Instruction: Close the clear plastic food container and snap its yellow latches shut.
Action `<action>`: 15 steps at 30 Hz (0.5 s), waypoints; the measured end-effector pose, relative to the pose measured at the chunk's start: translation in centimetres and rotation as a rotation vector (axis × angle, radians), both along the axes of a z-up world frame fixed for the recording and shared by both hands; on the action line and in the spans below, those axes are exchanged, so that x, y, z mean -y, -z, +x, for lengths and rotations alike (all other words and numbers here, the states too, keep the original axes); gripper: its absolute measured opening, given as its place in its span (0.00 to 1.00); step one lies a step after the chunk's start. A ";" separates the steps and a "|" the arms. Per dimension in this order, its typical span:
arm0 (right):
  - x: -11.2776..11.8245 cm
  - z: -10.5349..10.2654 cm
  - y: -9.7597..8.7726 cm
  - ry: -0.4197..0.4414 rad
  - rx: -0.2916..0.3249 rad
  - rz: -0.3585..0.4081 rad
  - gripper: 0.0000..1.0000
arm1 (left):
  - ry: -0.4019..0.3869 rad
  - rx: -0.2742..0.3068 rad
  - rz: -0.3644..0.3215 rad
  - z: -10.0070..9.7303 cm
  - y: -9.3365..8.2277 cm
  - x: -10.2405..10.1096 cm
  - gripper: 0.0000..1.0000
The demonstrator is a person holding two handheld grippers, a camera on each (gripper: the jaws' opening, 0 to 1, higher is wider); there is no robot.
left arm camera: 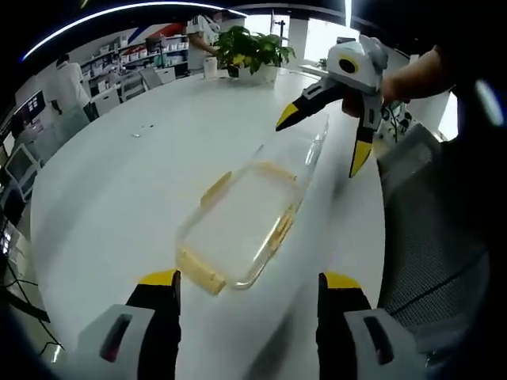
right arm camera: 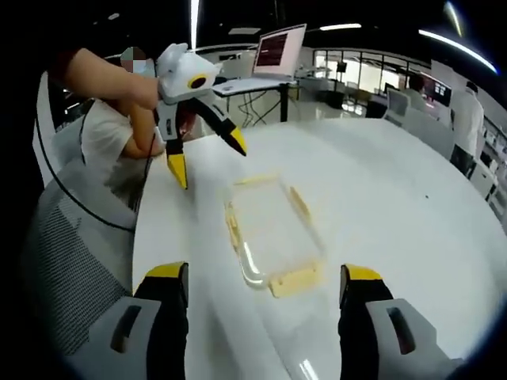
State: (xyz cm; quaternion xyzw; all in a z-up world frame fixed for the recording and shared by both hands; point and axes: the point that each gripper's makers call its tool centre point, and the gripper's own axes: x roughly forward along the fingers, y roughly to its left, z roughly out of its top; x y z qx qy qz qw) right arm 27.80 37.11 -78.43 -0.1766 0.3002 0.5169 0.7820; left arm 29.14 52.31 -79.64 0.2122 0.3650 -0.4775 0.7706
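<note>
One clear container (left arm camera: 242,226), yellow latches (right arm camera: 295,279)

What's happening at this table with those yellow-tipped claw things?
A person holds a two-jaw gripper in each hand over a clear container on a white table. The aim is to close it and snap its yellow latches shut. Right now neither tool touches it: the left gripper and the right gripper both hang open at opposite ends of the container, which lies between them. The latches look splayed outward, so the snapping seems not yet done.
</note>
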 end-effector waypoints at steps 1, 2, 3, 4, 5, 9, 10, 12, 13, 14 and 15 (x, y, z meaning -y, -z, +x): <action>0.0 0.0 0.1 -0.002 -0.001 -0.004 0.76 | 0.004 -0.001 0.003 0.0 0.0 0.0 0.66; -0.1 0.1 0.2 -0.006 0.001 -0.010 0.76 | 0.010 -0.003 0.007 0.1 0.1 0.0 0.66; -0.1 0.1 0.2 -0.009 0.001 -0.013 0.76 | 0.014 -0.004 0.009 0.1 0.1 0.0 0.66; -0.1 0.2 0.4 -0.013 -0.001 -0.021 0.76 | 0.019 -0.006 0.012 0.2 0.2 0.0 0.66; -0.1 0.2 0.4 -0.016 0.000 -0.027 0.75 | 0.021 -0.006 0.013 0.3 0.3 0.0 0.66; -0.1 0.6 0.7 -0.031 -0.002 -0.045 0.74 | 0.036 -0.006 0.025 0.6 0.5 0.0 0.65; -0.1 0.7 0.7 -0.032 -0.001 -0.049 0.73 | 0.039 -0.007 0.028 0.7 0.5 -0.1 0.65; -0.1 0.8 0.9 -0.040 -0.005 -0.060 0.72 | 0.043 -0.008 0.032 0.9 0.6 -0.1 0.65; -0.1 0.9 0.9 -0.042 -0.003 -0.064 0.71 | 0.049 -0.009 0.037 0.9 0.7 -0.1 0.64; -0.1 1.0 0.9 -0.043 -0.001 -0.067 0.71 | 0.053 -0.009 0.041 1.0 0.8 -0.2 0.64; -0.1 1.2 0.9 -0.048 0.002 -0.069 0.71 | 0.063 -0.008 0.049 1.1 0.9 -0.2 0.63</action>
